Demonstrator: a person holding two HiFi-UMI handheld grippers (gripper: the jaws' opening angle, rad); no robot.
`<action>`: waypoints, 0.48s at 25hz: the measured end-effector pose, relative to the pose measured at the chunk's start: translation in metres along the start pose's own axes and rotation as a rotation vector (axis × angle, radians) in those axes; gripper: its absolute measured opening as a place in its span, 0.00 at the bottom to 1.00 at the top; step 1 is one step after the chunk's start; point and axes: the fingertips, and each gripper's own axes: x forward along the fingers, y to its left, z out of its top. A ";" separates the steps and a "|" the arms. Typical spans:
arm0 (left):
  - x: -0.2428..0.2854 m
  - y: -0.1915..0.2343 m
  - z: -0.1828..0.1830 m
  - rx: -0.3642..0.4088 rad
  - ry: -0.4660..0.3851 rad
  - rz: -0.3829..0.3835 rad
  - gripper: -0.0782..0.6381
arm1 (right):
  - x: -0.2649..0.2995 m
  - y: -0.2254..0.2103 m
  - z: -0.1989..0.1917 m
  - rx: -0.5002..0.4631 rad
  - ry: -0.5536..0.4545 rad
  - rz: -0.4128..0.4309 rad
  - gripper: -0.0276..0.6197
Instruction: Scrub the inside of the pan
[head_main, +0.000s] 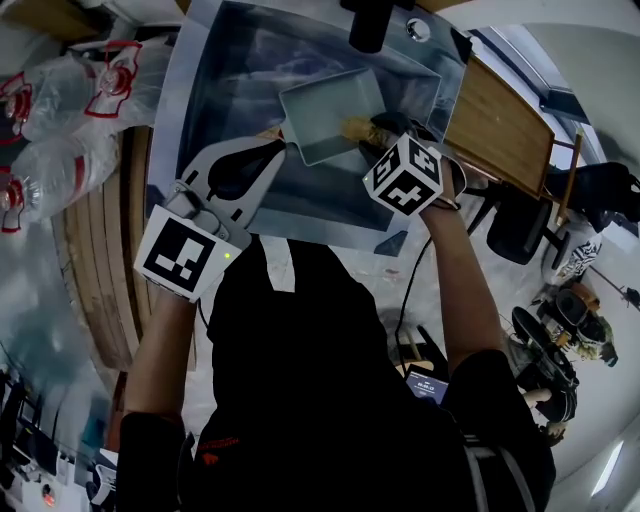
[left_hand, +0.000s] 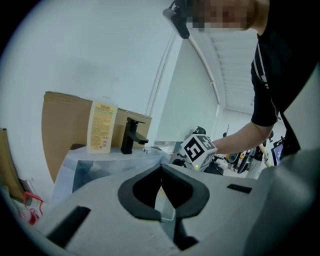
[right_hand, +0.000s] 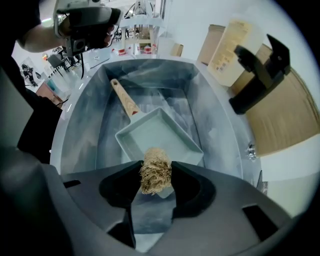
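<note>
The pan (right_hand: 157, 137), a pale square one with a wooden handle (right_hand: 124, 99), lies on the floor of the sink (right_hand: 80, 125), its open side up and its handle pointing away toward the far left corner. The right hand-held gripper (right_hand: 156, 171) hangs just over the pan's near corner. Its jaws are clamped on a tan, fibrous scrubber (right_hand: 155, 172), which bulges out between the pads and overlaps the pan's near rim in the right gripper view; whether the fibres touch the metal cannot be told. From the head view the same scrubber (head_main: 358, 128) sits at the pan's (head_main: 330, 110) right edge, with the right hand-held gripper (head_main: 385, 128) just beside it.

The left hand-held gripper (left_hand: 161, 172) has its jaws together at the tips, with nothing gripped between them. In the head view it (head_main: 265, 160) lies at the near left side of the sink (head_main: 200, 90), close to the pan's lower left corner.

A black faucet (right_hand: 260, 70) and a soap bottle (right_hand: 232, 47) stand on the sink's back rim, next to the wooden worktop (head_main: 500, 130).
</note>
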 end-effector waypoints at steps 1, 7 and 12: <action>-0.003 -0.002 0.004 0.010 -0.001 0.002 0.13 | -0.007 0.000 0.003 0.012 -0.022 -0.010 0.32; -0.022 -0.018 0.033 0.079 -0.004 0.004 0.13 | -0.053 -0.002 0.015 0.097 -0.156 -0.079 0.32; -0.041 -0.032 0.061 0.122 -0.024 0.023 0.13 | -0.098 -0.002 0.013 0.142 -0.255 -0.159 0.32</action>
